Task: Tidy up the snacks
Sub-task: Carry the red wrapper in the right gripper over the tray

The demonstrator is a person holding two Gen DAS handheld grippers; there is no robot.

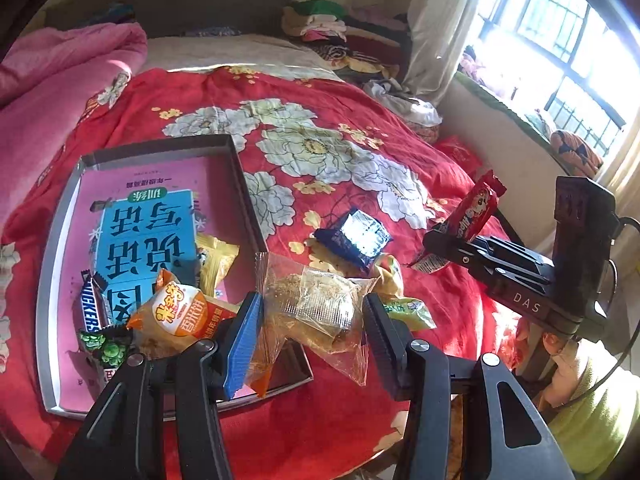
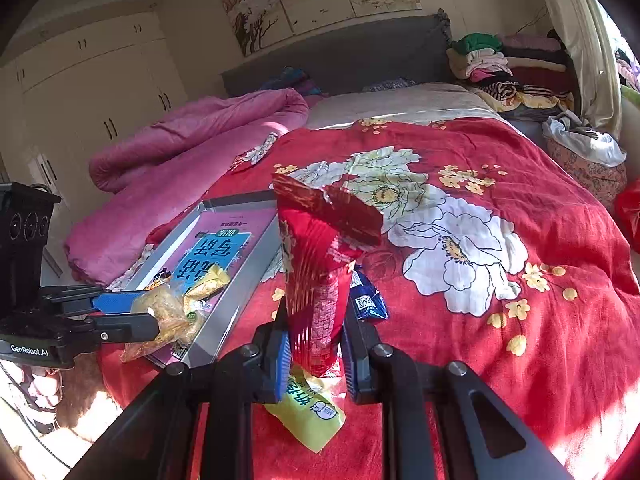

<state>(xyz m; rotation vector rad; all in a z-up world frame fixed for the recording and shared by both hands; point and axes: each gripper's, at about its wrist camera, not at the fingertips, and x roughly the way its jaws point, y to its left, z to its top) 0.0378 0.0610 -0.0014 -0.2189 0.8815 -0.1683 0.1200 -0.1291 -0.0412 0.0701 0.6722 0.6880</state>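
clear pack [image 1: 316, 312]: clamped in left gripper [image 1: 312, 320], above tray [image 1: 240, 184] edge | red pack [image 2: 320, 280]: upright, clamped in right gripper [image 2: 316, 356] | blue pack [image 1: 356, 240] on bed [image 1: 340, 128], 12 o'clock of clear pack | tray at 10 o'clock holds snacks

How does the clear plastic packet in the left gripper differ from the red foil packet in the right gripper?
The clear plastic packet is see-through, showing brownish cakes inside; the red foil packet is opaque and printed. The clear packet looks wider and lumpier and keeps the left gripper partly spread, while the slim red packet stands on end in the nearly closed right gripper. Both are sealed snacks held above the red floral bedspread.
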